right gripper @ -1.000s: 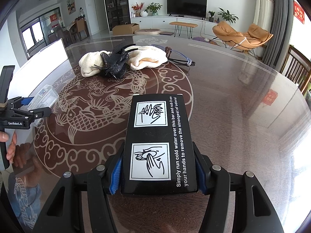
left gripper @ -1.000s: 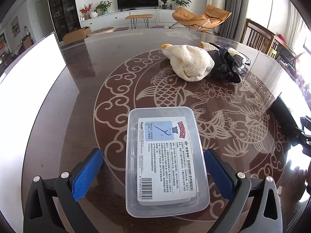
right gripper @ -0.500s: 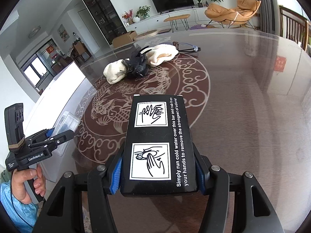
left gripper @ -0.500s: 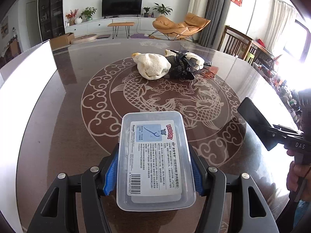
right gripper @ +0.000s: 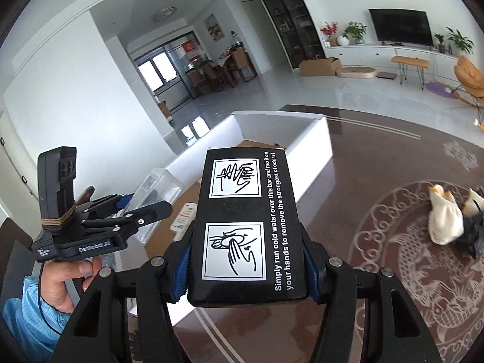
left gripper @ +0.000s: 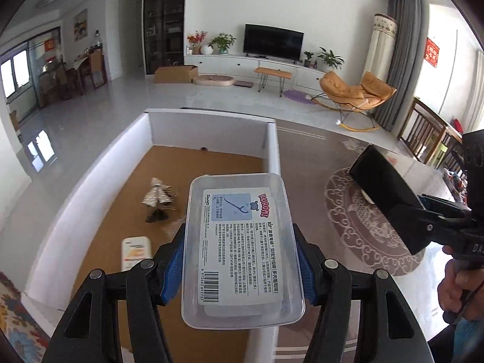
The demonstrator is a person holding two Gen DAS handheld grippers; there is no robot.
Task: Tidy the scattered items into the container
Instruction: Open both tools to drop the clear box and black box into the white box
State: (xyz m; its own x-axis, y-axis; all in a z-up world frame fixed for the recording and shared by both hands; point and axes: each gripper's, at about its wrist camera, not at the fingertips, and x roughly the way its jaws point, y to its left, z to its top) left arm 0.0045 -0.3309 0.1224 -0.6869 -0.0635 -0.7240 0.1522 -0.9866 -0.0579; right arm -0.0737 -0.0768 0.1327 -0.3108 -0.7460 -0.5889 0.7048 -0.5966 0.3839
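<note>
Clear floss box (left gripper: 242, 251) clamped in my left hand-held gripper (left gripper: 239, 266), above white container's (left gripper: 272, 151) near wall. Black bar box (right gripper: 246, 227) clamped in right hand-held gripper (right gripper: 246, 257), short of the rim. Risk: releasing early, box clips wall, drops onto counter (right gripper: 393, 163).

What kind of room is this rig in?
Most likely a home living and dining room: a flat black television on a long white cabinet, an orange lounge chair, and a glossy brown dining table with a fish pattern.
</note>
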